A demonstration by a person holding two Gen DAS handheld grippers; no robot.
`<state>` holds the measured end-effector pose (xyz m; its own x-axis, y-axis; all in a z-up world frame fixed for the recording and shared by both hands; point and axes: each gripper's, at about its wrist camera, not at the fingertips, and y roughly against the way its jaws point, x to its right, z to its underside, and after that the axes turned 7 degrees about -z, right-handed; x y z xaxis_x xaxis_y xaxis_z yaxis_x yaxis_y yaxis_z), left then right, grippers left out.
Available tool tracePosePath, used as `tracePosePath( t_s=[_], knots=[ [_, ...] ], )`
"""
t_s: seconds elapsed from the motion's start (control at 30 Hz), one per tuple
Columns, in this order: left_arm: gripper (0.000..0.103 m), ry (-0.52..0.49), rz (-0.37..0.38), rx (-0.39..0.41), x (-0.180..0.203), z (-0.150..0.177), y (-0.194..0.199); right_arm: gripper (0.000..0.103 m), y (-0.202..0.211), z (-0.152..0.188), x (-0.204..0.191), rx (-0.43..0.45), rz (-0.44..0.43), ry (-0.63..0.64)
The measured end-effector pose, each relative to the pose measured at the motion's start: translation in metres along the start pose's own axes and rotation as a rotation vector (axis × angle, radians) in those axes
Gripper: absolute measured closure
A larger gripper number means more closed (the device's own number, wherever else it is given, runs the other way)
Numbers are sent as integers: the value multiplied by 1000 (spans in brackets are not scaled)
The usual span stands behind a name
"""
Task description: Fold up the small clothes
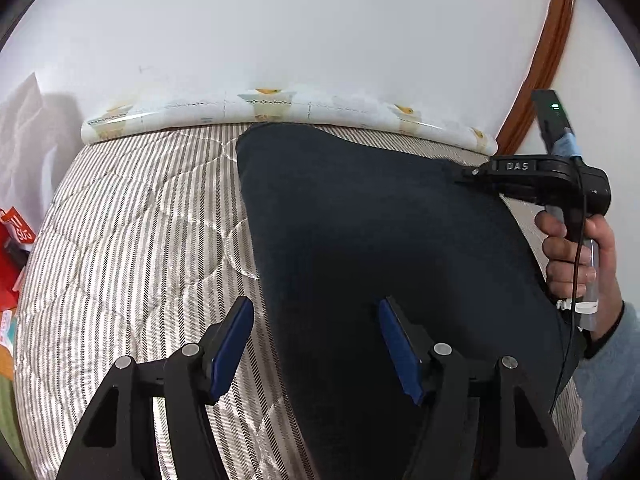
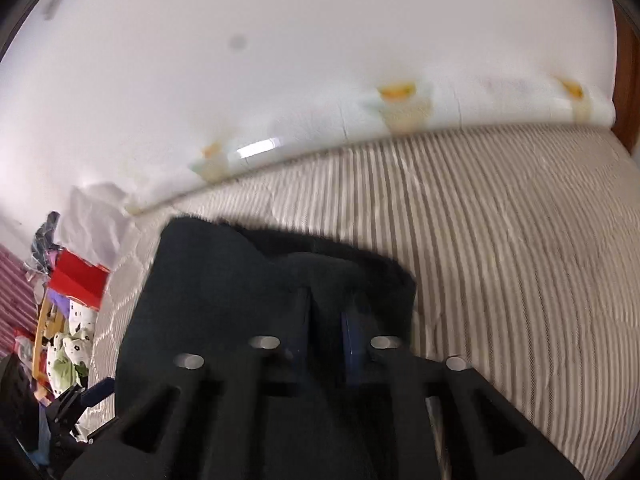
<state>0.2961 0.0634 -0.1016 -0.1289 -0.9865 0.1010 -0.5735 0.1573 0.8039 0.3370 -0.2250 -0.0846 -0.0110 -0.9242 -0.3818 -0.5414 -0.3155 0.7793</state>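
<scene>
Much bare mattress point(image 1: 120, 240) left of garment point(image 1: 380, 240)

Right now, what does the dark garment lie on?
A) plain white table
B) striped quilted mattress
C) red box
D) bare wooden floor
B: the dark navy garment is spread on the striped quilted mattress, whose stripes show on both sides of it in the right wrist view too; the left gripper hovers open over its edge.

One garment, two grippers, one hand

One dark garment point(image 1: 380, 240) lies on one striped mattress point(image 1: 132, 240); two grippers, left point(image 1: 316, 344) at 6 o'clock and right point(image 1: 464, 172) at 3 o'clock; one hand point(image 1: 576, 256).
</scene>
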Motion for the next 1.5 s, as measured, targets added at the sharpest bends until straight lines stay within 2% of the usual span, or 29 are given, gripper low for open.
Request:
tracePosePath(
  t_s=[0.07,0.2,0.33,0.37,0.43,0.5,0.53,0.6,0.67,0.73,0.77,0.9,0.93,0.97,1.0,1.03,1.17,1.3,1.4,1.5],
  knots=[
    [40,-3,4,-8,0,-1,-1,93,10,2,-4,40,-3,34],
    [40,-4,-1,-45,0,-3,1,93,19,1,-17,67,35,107],
    [40,-45,-14,-22,2,-7,11,93,30,-5,-23,113,41,162],
    [40,-48,-6,-14,2,-7,12,93,27,-7,-20,103,45,159],
    [40,-41,-2,-11,1,-6,12,92,10,-8,-15,35,106,166],
    [40,-33,2,-19,0,-4,9,91,2,-5,-7,-15,202,158],
    [40,-27,5,-21,-1,-2,9,90,5,-3,1,-37,212,117],
    [40,-19,16,-26,-3,2,8,90,22,7,7,-42,174,64],
    [40,-18,22,-19,-5,4,9,78,41,20,2,-31,150,72],
    [40,-8,29,-17,-5,3,10,54,59,35,-5,6,133,95],
    [40,-4,34,-18,-5,3,9,52,62,40,-6,18,120,105],
    [40,9,37,-22,-2,7,10,52,53,59,-3,-51,46,93],
    [40,14,41,-21,-2,9,12,56,49,63,0,-65,36,77],
    [40,17,41,-23,-2,10,13,63,49,68,1,-67,30,66],
    [40,22,41,-26,-2,12,15,89,47,70,2,-70,10,62],
    [40,24,42,-31,-3,13,16,96,48,71,3,-68,-22,65],
    [40,30,31,-36,-3,16,19,96,65,73,4,40,-48,83],
    [40,28,5,-25,-1,20,25,94,57,79,4,33,-19,47],
    [40,20,-10,-14,1,23,29,89,75,89,3,69,-6,9],
    [40,26,-7,-13,2,27,33,73,84,101,3,63,-23,-4]
  ],
)
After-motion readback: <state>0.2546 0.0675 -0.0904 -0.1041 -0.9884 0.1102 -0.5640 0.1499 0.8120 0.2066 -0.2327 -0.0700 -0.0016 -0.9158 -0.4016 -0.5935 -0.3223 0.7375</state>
